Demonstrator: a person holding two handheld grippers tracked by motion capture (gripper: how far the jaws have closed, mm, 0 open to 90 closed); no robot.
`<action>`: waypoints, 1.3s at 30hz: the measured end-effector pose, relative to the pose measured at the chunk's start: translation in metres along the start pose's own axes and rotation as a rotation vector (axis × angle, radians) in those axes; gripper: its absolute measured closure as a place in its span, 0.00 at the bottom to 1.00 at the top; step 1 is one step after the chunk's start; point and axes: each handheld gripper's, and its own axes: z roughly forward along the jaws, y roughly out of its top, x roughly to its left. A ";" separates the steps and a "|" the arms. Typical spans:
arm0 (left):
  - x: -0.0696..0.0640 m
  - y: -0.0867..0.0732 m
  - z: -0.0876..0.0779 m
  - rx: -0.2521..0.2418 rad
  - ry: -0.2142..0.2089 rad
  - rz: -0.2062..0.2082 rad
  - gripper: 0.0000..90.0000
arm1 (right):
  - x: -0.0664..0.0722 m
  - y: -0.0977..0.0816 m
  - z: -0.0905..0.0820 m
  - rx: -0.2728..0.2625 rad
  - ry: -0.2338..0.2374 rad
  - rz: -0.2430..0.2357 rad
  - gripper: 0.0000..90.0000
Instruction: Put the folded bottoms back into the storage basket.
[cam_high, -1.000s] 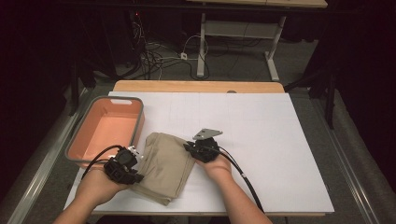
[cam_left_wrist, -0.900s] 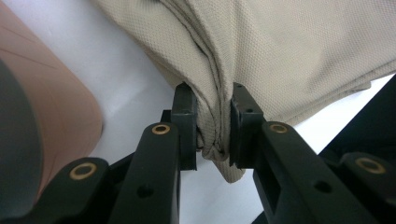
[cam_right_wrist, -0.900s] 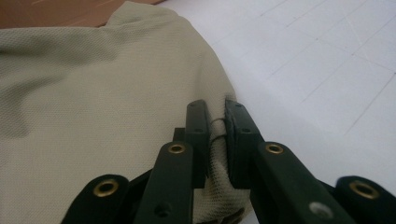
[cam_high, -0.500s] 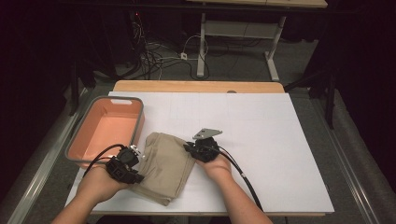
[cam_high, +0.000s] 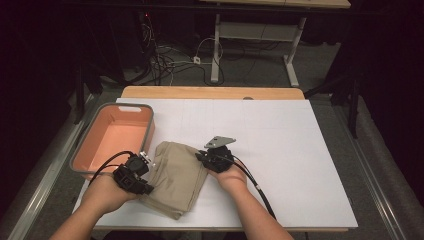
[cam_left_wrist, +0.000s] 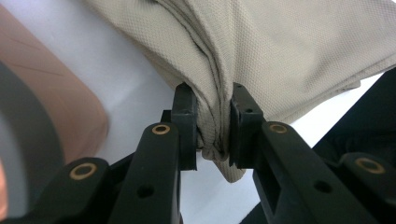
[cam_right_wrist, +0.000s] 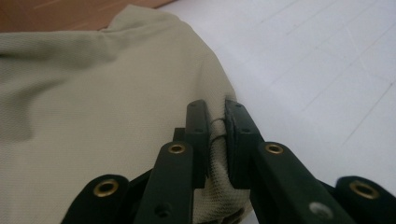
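Observation:
A folded beige cloth (cam_high: 177, 175) lies on the white table top between my two grippers. On its left edge my left gripper (cam_high: 142, 172) is shut, and in the left gripper view the bunched beige cloth (cam_left_wrist: 261, 51) is pinched between the black pads (cam_left_wrist: 186, 126) of the left gripper (cam_left_wrist: 214, 123). My right gripper (cam_high: 202, 157) is shut on the cloth's right edge; the right gripper view has a fold of the beige cloth (cam_right_wrist: 93, 121) squeezed between the fingertips (cam_right_wrist: 198, 135) of the right gripper (cam_right_wrist: 215, 135).
An orange bin with a grey rim (cam_high: 80, 155) stands at the table's left, close beside my left hand. The white table top (cam_high: 290, 145) stretches open to the right and back. A wooden strip (cam_high: 210, 92) runs along the far edge, with cables on the floor beyond.

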 end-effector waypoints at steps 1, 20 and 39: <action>0.000 0.000 -0.002 0.001 -0.001 0.000 0.82 | 0.001 0.002 -0.001 -0.007 0.000 -0.007 0.91; 0.000 0.010 -0.019 0.073 0.039 0.009 0.83 | 0.007 0.014 0.001 -0.040 0.002 -0.019 0.91; -0.002 0.017 -0.031 0.111 0.037 0.020 0.83 | 0.009 0.021 -0.005 -0.052 -0.003 -0.001 0.91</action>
